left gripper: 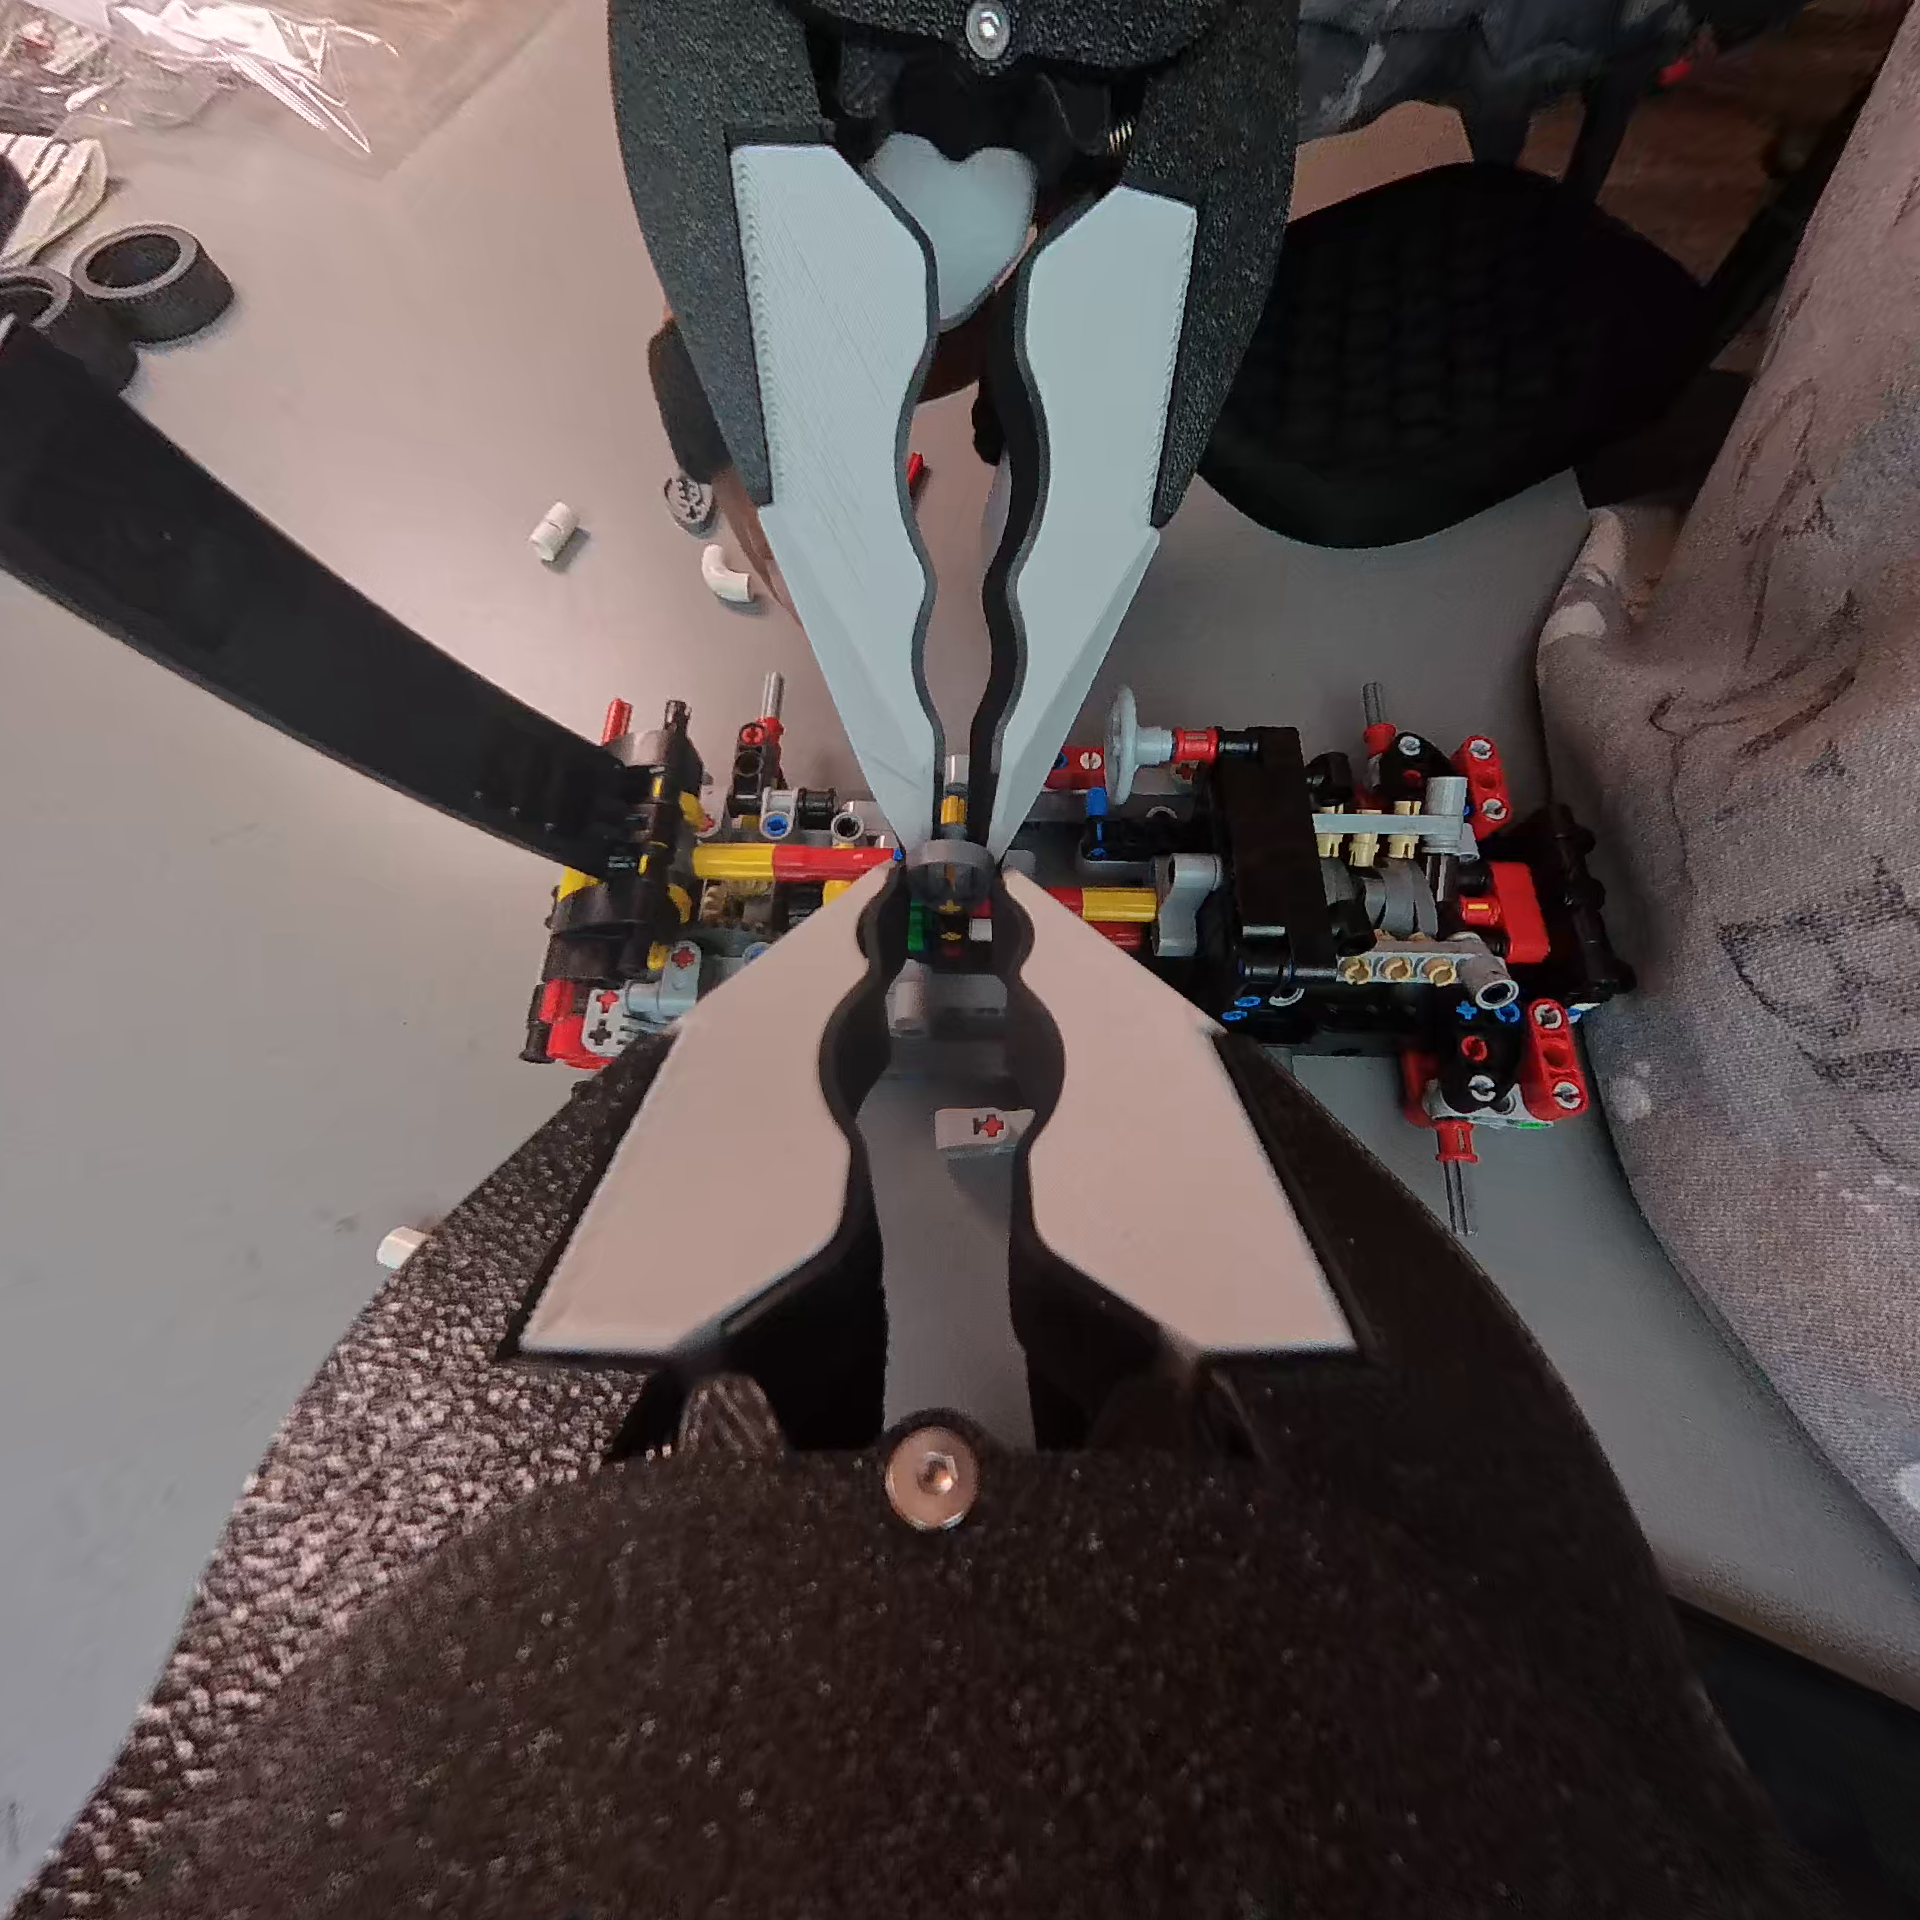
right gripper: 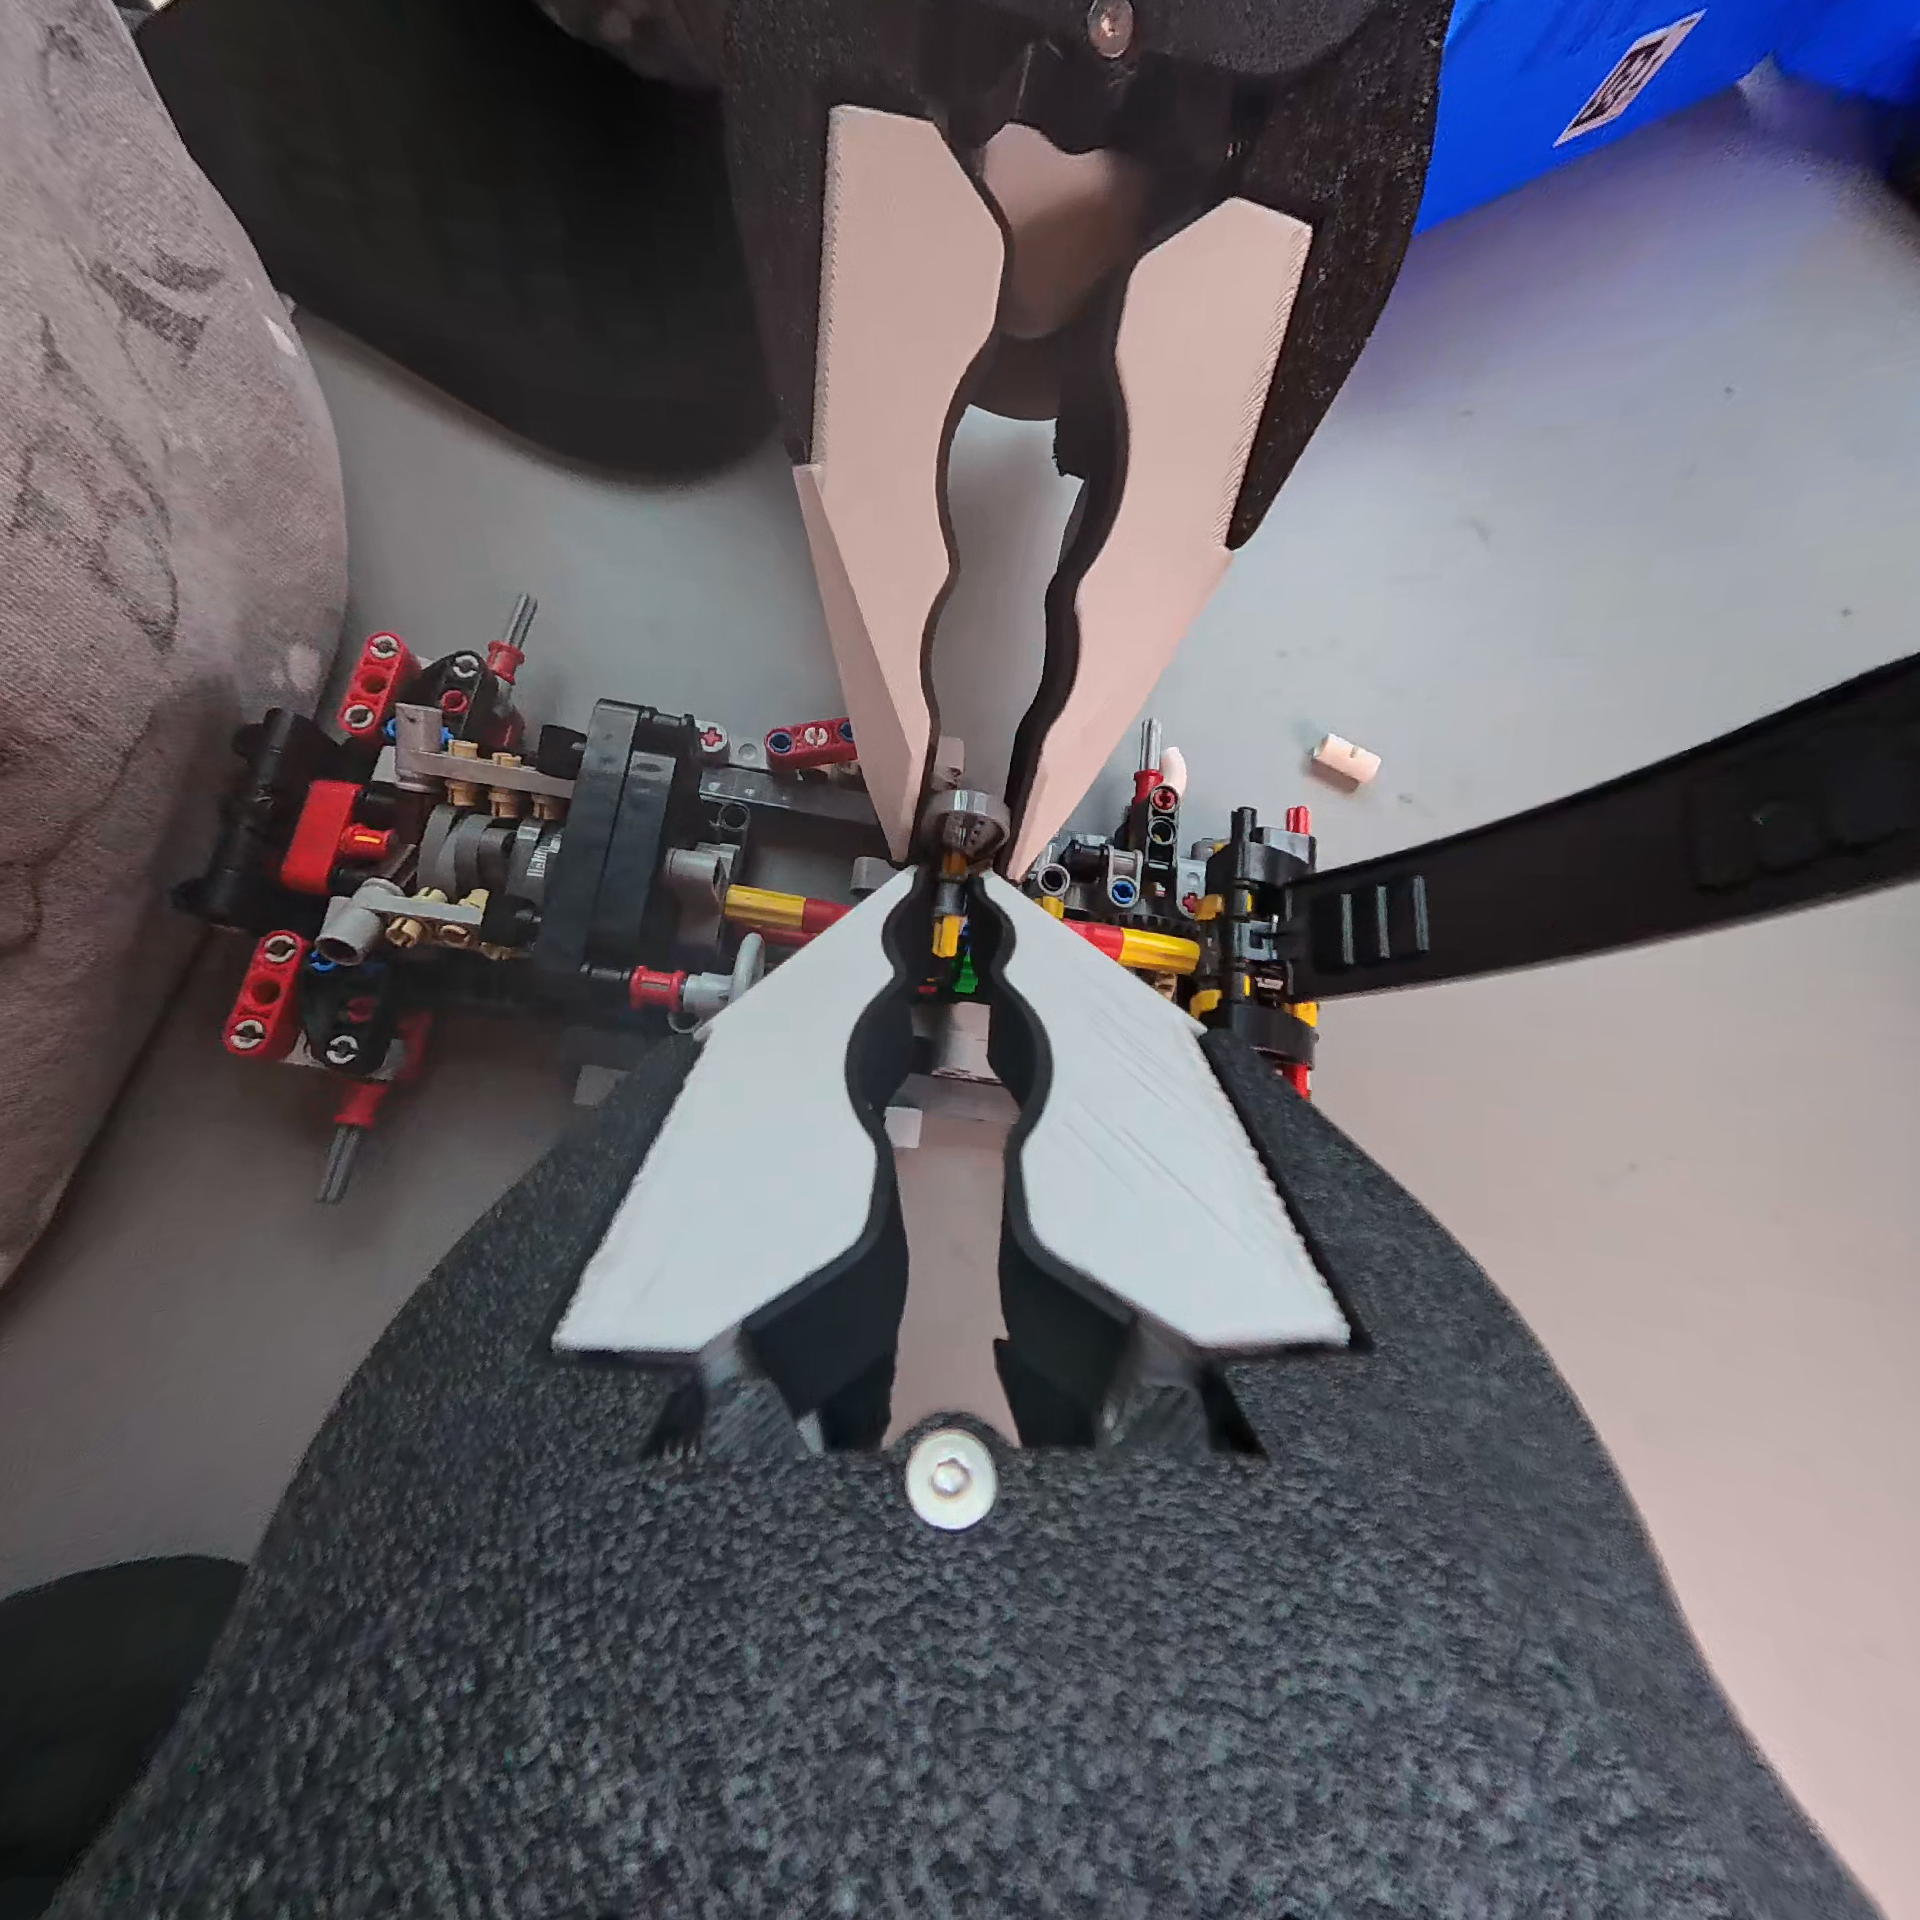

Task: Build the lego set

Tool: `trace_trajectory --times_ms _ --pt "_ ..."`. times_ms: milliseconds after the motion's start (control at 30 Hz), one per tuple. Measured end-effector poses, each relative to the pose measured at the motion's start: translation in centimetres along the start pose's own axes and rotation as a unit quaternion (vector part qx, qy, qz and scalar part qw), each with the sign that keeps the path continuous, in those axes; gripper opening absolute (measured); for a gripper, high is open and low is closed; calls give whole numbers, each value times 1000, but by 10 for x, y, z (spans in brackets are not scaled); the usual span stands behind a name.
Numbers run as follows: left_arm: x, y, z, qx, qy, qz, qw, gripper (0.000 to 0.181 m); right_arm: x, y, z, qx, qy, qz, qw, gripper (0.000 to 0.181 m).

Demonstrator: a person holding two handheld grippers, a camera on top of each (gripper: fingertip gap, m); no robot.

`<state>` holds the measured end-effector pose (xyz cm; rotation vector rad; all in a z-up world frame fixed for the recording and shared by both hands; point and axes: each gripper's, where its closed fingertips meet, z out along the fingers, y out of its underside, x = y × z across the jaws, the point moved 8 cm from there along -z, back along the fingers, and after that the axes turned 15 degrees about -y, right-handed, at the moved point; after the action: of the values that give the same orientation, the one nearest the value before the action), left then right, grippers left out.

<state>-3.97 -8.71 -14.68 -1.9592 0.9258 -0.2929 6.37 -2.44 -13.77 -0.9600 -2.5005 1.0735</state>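
One small grey ring (left gripper: 951, 864) sits at the middle of both views, raised just above the centre of the lego chassis (left gripper: 1278, 852), which lies lengthwise on the grey worktop (left gripper: 364, 436). The left tongs (left gripper: 948, 883) are closed on this ring, one tip on either side of it. The right tongs (right gripper: 956, 883) reach in from the opposite side, tip to tip with the left pair. They are drawn nearly together around a yellow pin (right gripper: 945, 914) standing under the ring, but I cannot tell whether they actually pinch it, because the tips crowd each other and cover the joint. How the ring meets the pin is hidden too.

Much of the chassis middle is masked by the tongs' pale fingers. A black strap (left gripper: 260, 623) crosses the worktop to one end of the model, and its far end is cut off. Grey patterned fabric (left gripper: 1766, 727) lies against the other end. Farther out lie a small white piece (left gripper: 553, 530), black tyres (left gripper: 156, 281) cropped at the edge, clear plastic bags (left gripper: 208, 62), and a blue box (right gripper: 1558, 94) only partly in view.
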Motion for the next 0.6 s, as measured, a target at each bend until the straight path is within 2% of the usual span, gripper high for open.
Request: trace_trajectory --times_ms 200,433,600 --pt "1 3 -1 13 3 -25 1000 15 -2 2 -1 16 0 13 1000 5" --pt "3 2 1 21 16 -22 999 16 -10 9 -11 85 5 39 996 5" --pt "3 1 1 22 18 -20 999 16 -11 14 -7 55 5 31 998 5"
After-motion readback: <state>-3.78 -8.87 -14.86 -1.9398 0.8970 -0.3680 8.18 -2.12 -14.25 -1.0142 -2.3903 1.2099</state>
